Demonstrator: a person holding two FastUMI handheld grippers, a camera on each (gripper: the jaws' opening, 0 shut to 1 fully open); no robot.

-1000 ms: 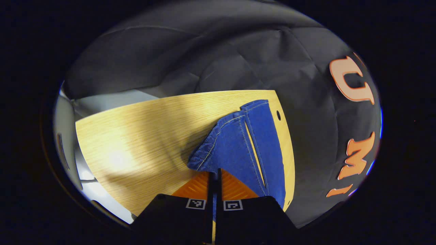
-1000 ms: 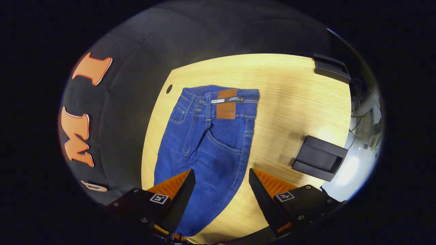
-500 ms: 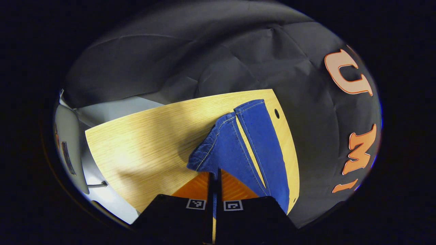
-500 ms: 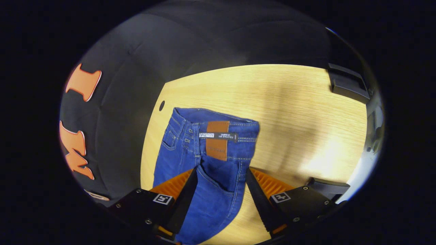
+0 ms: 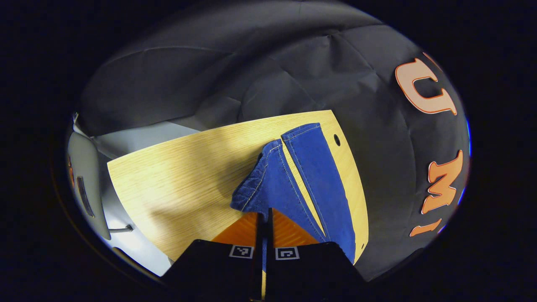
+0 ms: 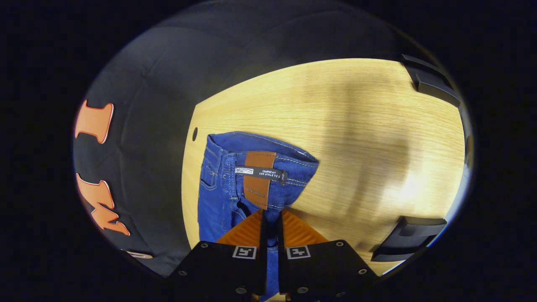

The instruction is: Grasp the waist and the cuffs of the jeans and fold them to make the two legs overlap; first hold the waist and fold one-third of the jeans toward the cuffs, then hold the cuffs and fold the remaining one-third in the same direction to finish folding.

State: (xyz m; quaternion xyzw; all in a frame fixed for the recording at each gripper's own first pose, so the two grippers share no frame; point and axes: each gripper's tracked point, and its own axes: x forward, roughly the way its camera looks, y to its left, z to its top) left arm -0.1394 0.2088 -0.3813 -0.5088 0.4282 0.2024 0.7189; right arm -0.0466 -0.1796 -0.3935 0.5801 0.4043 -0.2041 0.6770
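Note:
Blue jeans lie along the edge of a light wooden table (image 5: pixel 176 176). In the left gripper view the two legs (image 5: pixel 310 176) run side by side toward the far table edge, a thin strip of table between them. My left gripper (image 5: pixel 264 214) is shut on the nearer leg's cuff (image 5: pixel 251 197), which is lifted and bunched. In the right gripper view the waist (image 6: pixel 260 167) with its brown patch (image 6: pixel 256 179) faces me. My right gripper (image 6: pixel 271 216) is shut on the denim just below the waistband.
Black cloth walls the booth behind and beside the table. A small round hole (image 6: pixel 194 134) sits in the table near the jeans. Two dark box-like objects (image 6: pixel 409 243) (image 6: pixel 432 79) stand near the table's right side in the right gripper view.
My right gripper moved forward along the jeans to the waist and went from open to shut on the denim. The left gripper kept its hold on the cuff, shifting slightly.

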